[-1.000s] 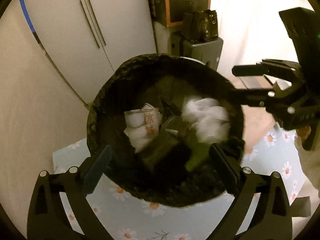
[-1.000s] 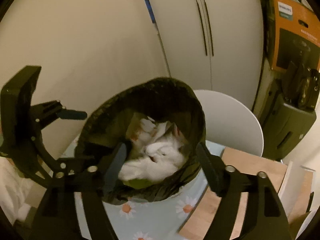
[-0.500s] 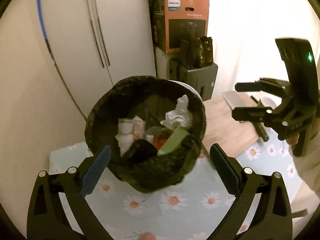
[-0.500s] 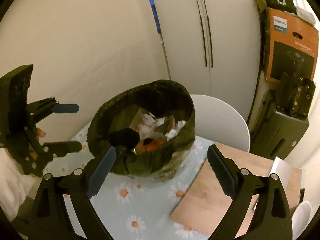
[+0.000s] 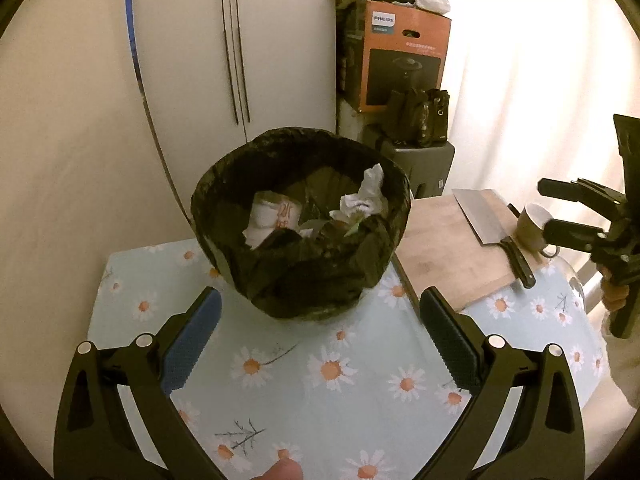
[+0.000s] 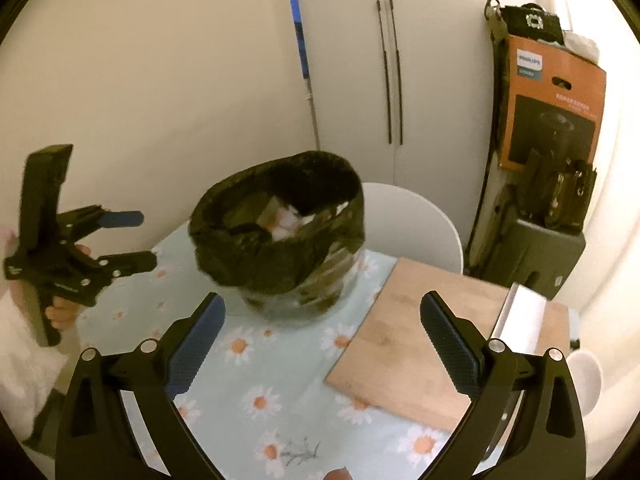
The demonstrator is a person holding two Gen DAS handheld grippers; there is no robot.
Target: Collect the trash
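A small bin lined with a dark bag (image 5: pixel 304 264) stands on the daisy tablecloth (image 5: pixel 320 380); it also shows in the right wrist view (image 6: pixel 276 264). Inside lie white crumpled tissues (image 5: pixel 360 200), a white wrapper with orange print (image 5: pixel 272 216) and dark scraps. My left gripper (image 5: pixel 320 344) is open and empty, in front of the bin. My right gripper (image 6: pixel 320 344) is open and empty, in front of the bin and to its right. Each gripper shows in the other's view, the right (image 5: pixel 564 212) and the left (image 6: pixel 132 236), with jaws apart.
A wooden cutting board (image 5: pixel 448 256) lies right of the bin with a cleaver (image 5: pixel 480 216) on it and a cup (image 5: pixel 532 224) beside it. A white chair (image 6: pixel 412 224) stands behind the table. An orange box (image 5: pixel 400 56) sits on a grey case by the cupboard doors.
Both grippers have pulled back and up from the bin's mouth; the bin now looks smaller and farther. Both stay open and empty.
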